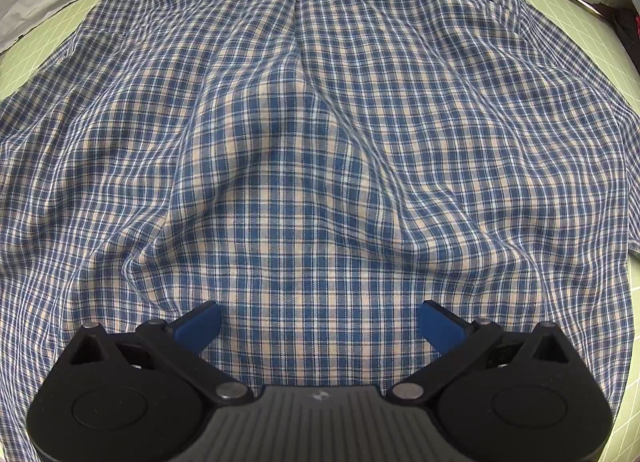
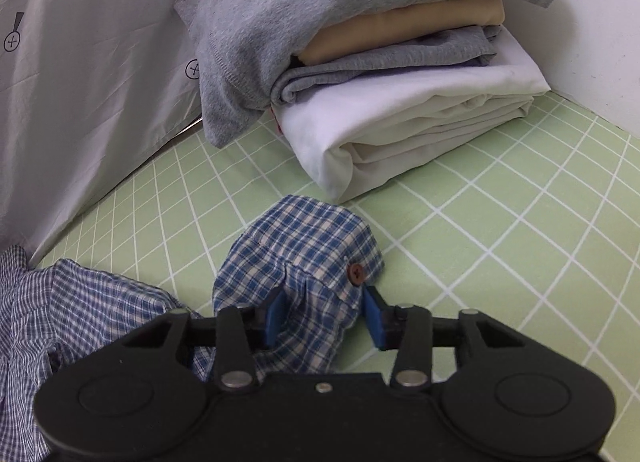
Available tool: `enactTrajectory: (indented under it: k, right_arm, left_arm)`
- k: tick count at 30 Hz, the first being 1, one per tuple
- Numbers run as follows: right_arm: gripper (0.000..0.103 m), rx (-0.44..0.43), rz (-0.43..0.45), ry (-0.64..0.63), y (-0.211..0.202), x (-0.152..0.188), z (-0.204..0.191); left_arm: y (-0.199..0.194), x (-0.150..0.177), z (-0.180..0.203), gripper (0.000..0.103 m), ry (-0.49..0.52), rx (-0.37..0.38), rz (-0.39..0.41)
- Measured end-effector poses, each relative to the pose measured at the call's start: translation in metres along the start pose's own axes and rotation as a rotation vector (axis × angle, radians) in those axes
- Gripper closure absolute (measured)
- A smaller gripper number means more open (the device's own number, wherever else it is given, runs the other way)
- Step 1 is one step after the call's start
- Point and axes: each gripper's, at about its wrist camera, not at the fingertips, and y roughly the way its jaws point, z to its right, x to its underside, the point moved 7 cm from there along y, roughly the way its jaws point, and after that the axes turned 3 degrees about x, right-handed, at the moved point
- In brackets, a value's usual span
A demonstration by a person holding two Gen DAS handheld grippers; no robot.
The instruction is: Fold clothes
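Observation:
A blue, white and tan plaid shirt (image 1: 304,133) lies spread and wrinkled on the green grid mat (image 1: 560,5), filling the left wrist view. Just above its lower part, my left gripper (image 1: 319,326) stands wide open with only flat cloth between the fingers. In the right wrist view the shirt's sleeve cuff (image 2: 312,250), with a brown button (image 2: 355,273), lies on the mat (image 2: 500,221). My right gripper (image 2: 324,312) is half open with the cuff's near end between its blue pads; the left pad touches the cloth and a thin gap shows at the right pad.
A stack of folded clothes (image 2: 400,81), grey, tan and white, sits at the mat's far right corner, just beyond the cuff. A white sheet (image 2: 88,93) hangs along the left. More of the plaid shirt (image 2: 60,302) bunches at lower left.

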Motion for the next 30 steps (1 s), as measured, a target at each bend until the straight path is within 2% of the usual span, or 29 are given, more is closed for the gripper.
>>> enactTrajectory:
  k: [1,2,7,8,9,11,13,16,19,21,23,24,25,28,30]
  right_arm:
    - [0.088,0.003,0.013,-0.005,-0.002,-0.002,0.001]
    - [0.092,0.017,0.036,-0.007,-0.007,-0.005,0.005]
    - [0.093,0.208,0.212,0.044,-0.054,-0.022,0.041]
    - [0.093,0.253,0.223,0.062,-0.060,-0.020,0.053]
    - [0.093,0.297,0.233,0.080,-0.066,-0.019,0.064]
    - [0.089,0.343,0.170,0.112,-0.062,-0.007,0.086]
    - [0.068,0.361,0.109,0.171,-0.059,0.005,0.103]
    - [0.052,0.337,0.095,0.272,-0.066,0.016,0.115]
    - [0.039,0.323,0.090,0.301,-0.064,0.019,0.119]
    - [0.039,0.320,0.079,0.316,-0.060,0.020,0.122]
    - [0.053,0.326,0.080,0.275,-0.055,0.018,0.118]
    - [0.066,0.330,0.081,0.254,-0.053,0.017,0.116]
    - [0.067,0.358,0.086,0.212,-0.051,0.015,0.115]
    - [0.065,0.434,0.094,0.114,-0.047,0.006,0.112]
    - [0.056,0.469,0.099,0.096,-0.047,-0.001,0.109]
  left_arm:
    - [-0.001,0.000,0.000,0.000,0.000,0.000,0.000]
    - [-0.001,0.000,0.000,0.000,0.000,0.000,0.000]
    - [-0.004,0.000,0.000,0.000,-0.001,0.000,0.001]
    - [-0.005,0.000,0.001,0.000,-0.002,0.000,0.001]
    - [-0.006,0.000,0.001,0.000,-0.002,-0.001,0.001]
    - [-0.007,-0.001,0.001,0.000,-0.003,-0.001,0.002]
    - [-0.009,-0.003,0.000,0.000,-0.002,-0.001,0.001]
    - [-0.012,-0.003,0.003,0.000,-0.001,-0.001,0.001]
    - [-0.013,0.002,0.003,0.000,0.001,0.000,0.001]
    - [-0.014,0.002,-0.001,0.000,0.001,0.000,0.000]
    - [-0.015,0.002,0.000,0.000,0.000,0.000,0.000]
    - [-0.015,-0.002,0.001,0.000,-0.001,0.000,0.001]
    - [-0.013,-0.003,0.000,0.000,-0.001,0.000,0.001]
    - [-0.012,0.000,0.004,0.000,-0.004,-0.001,0.001]
    - [-0.013,0.001,0.002,0.000,-0.008,0.000,0.005]
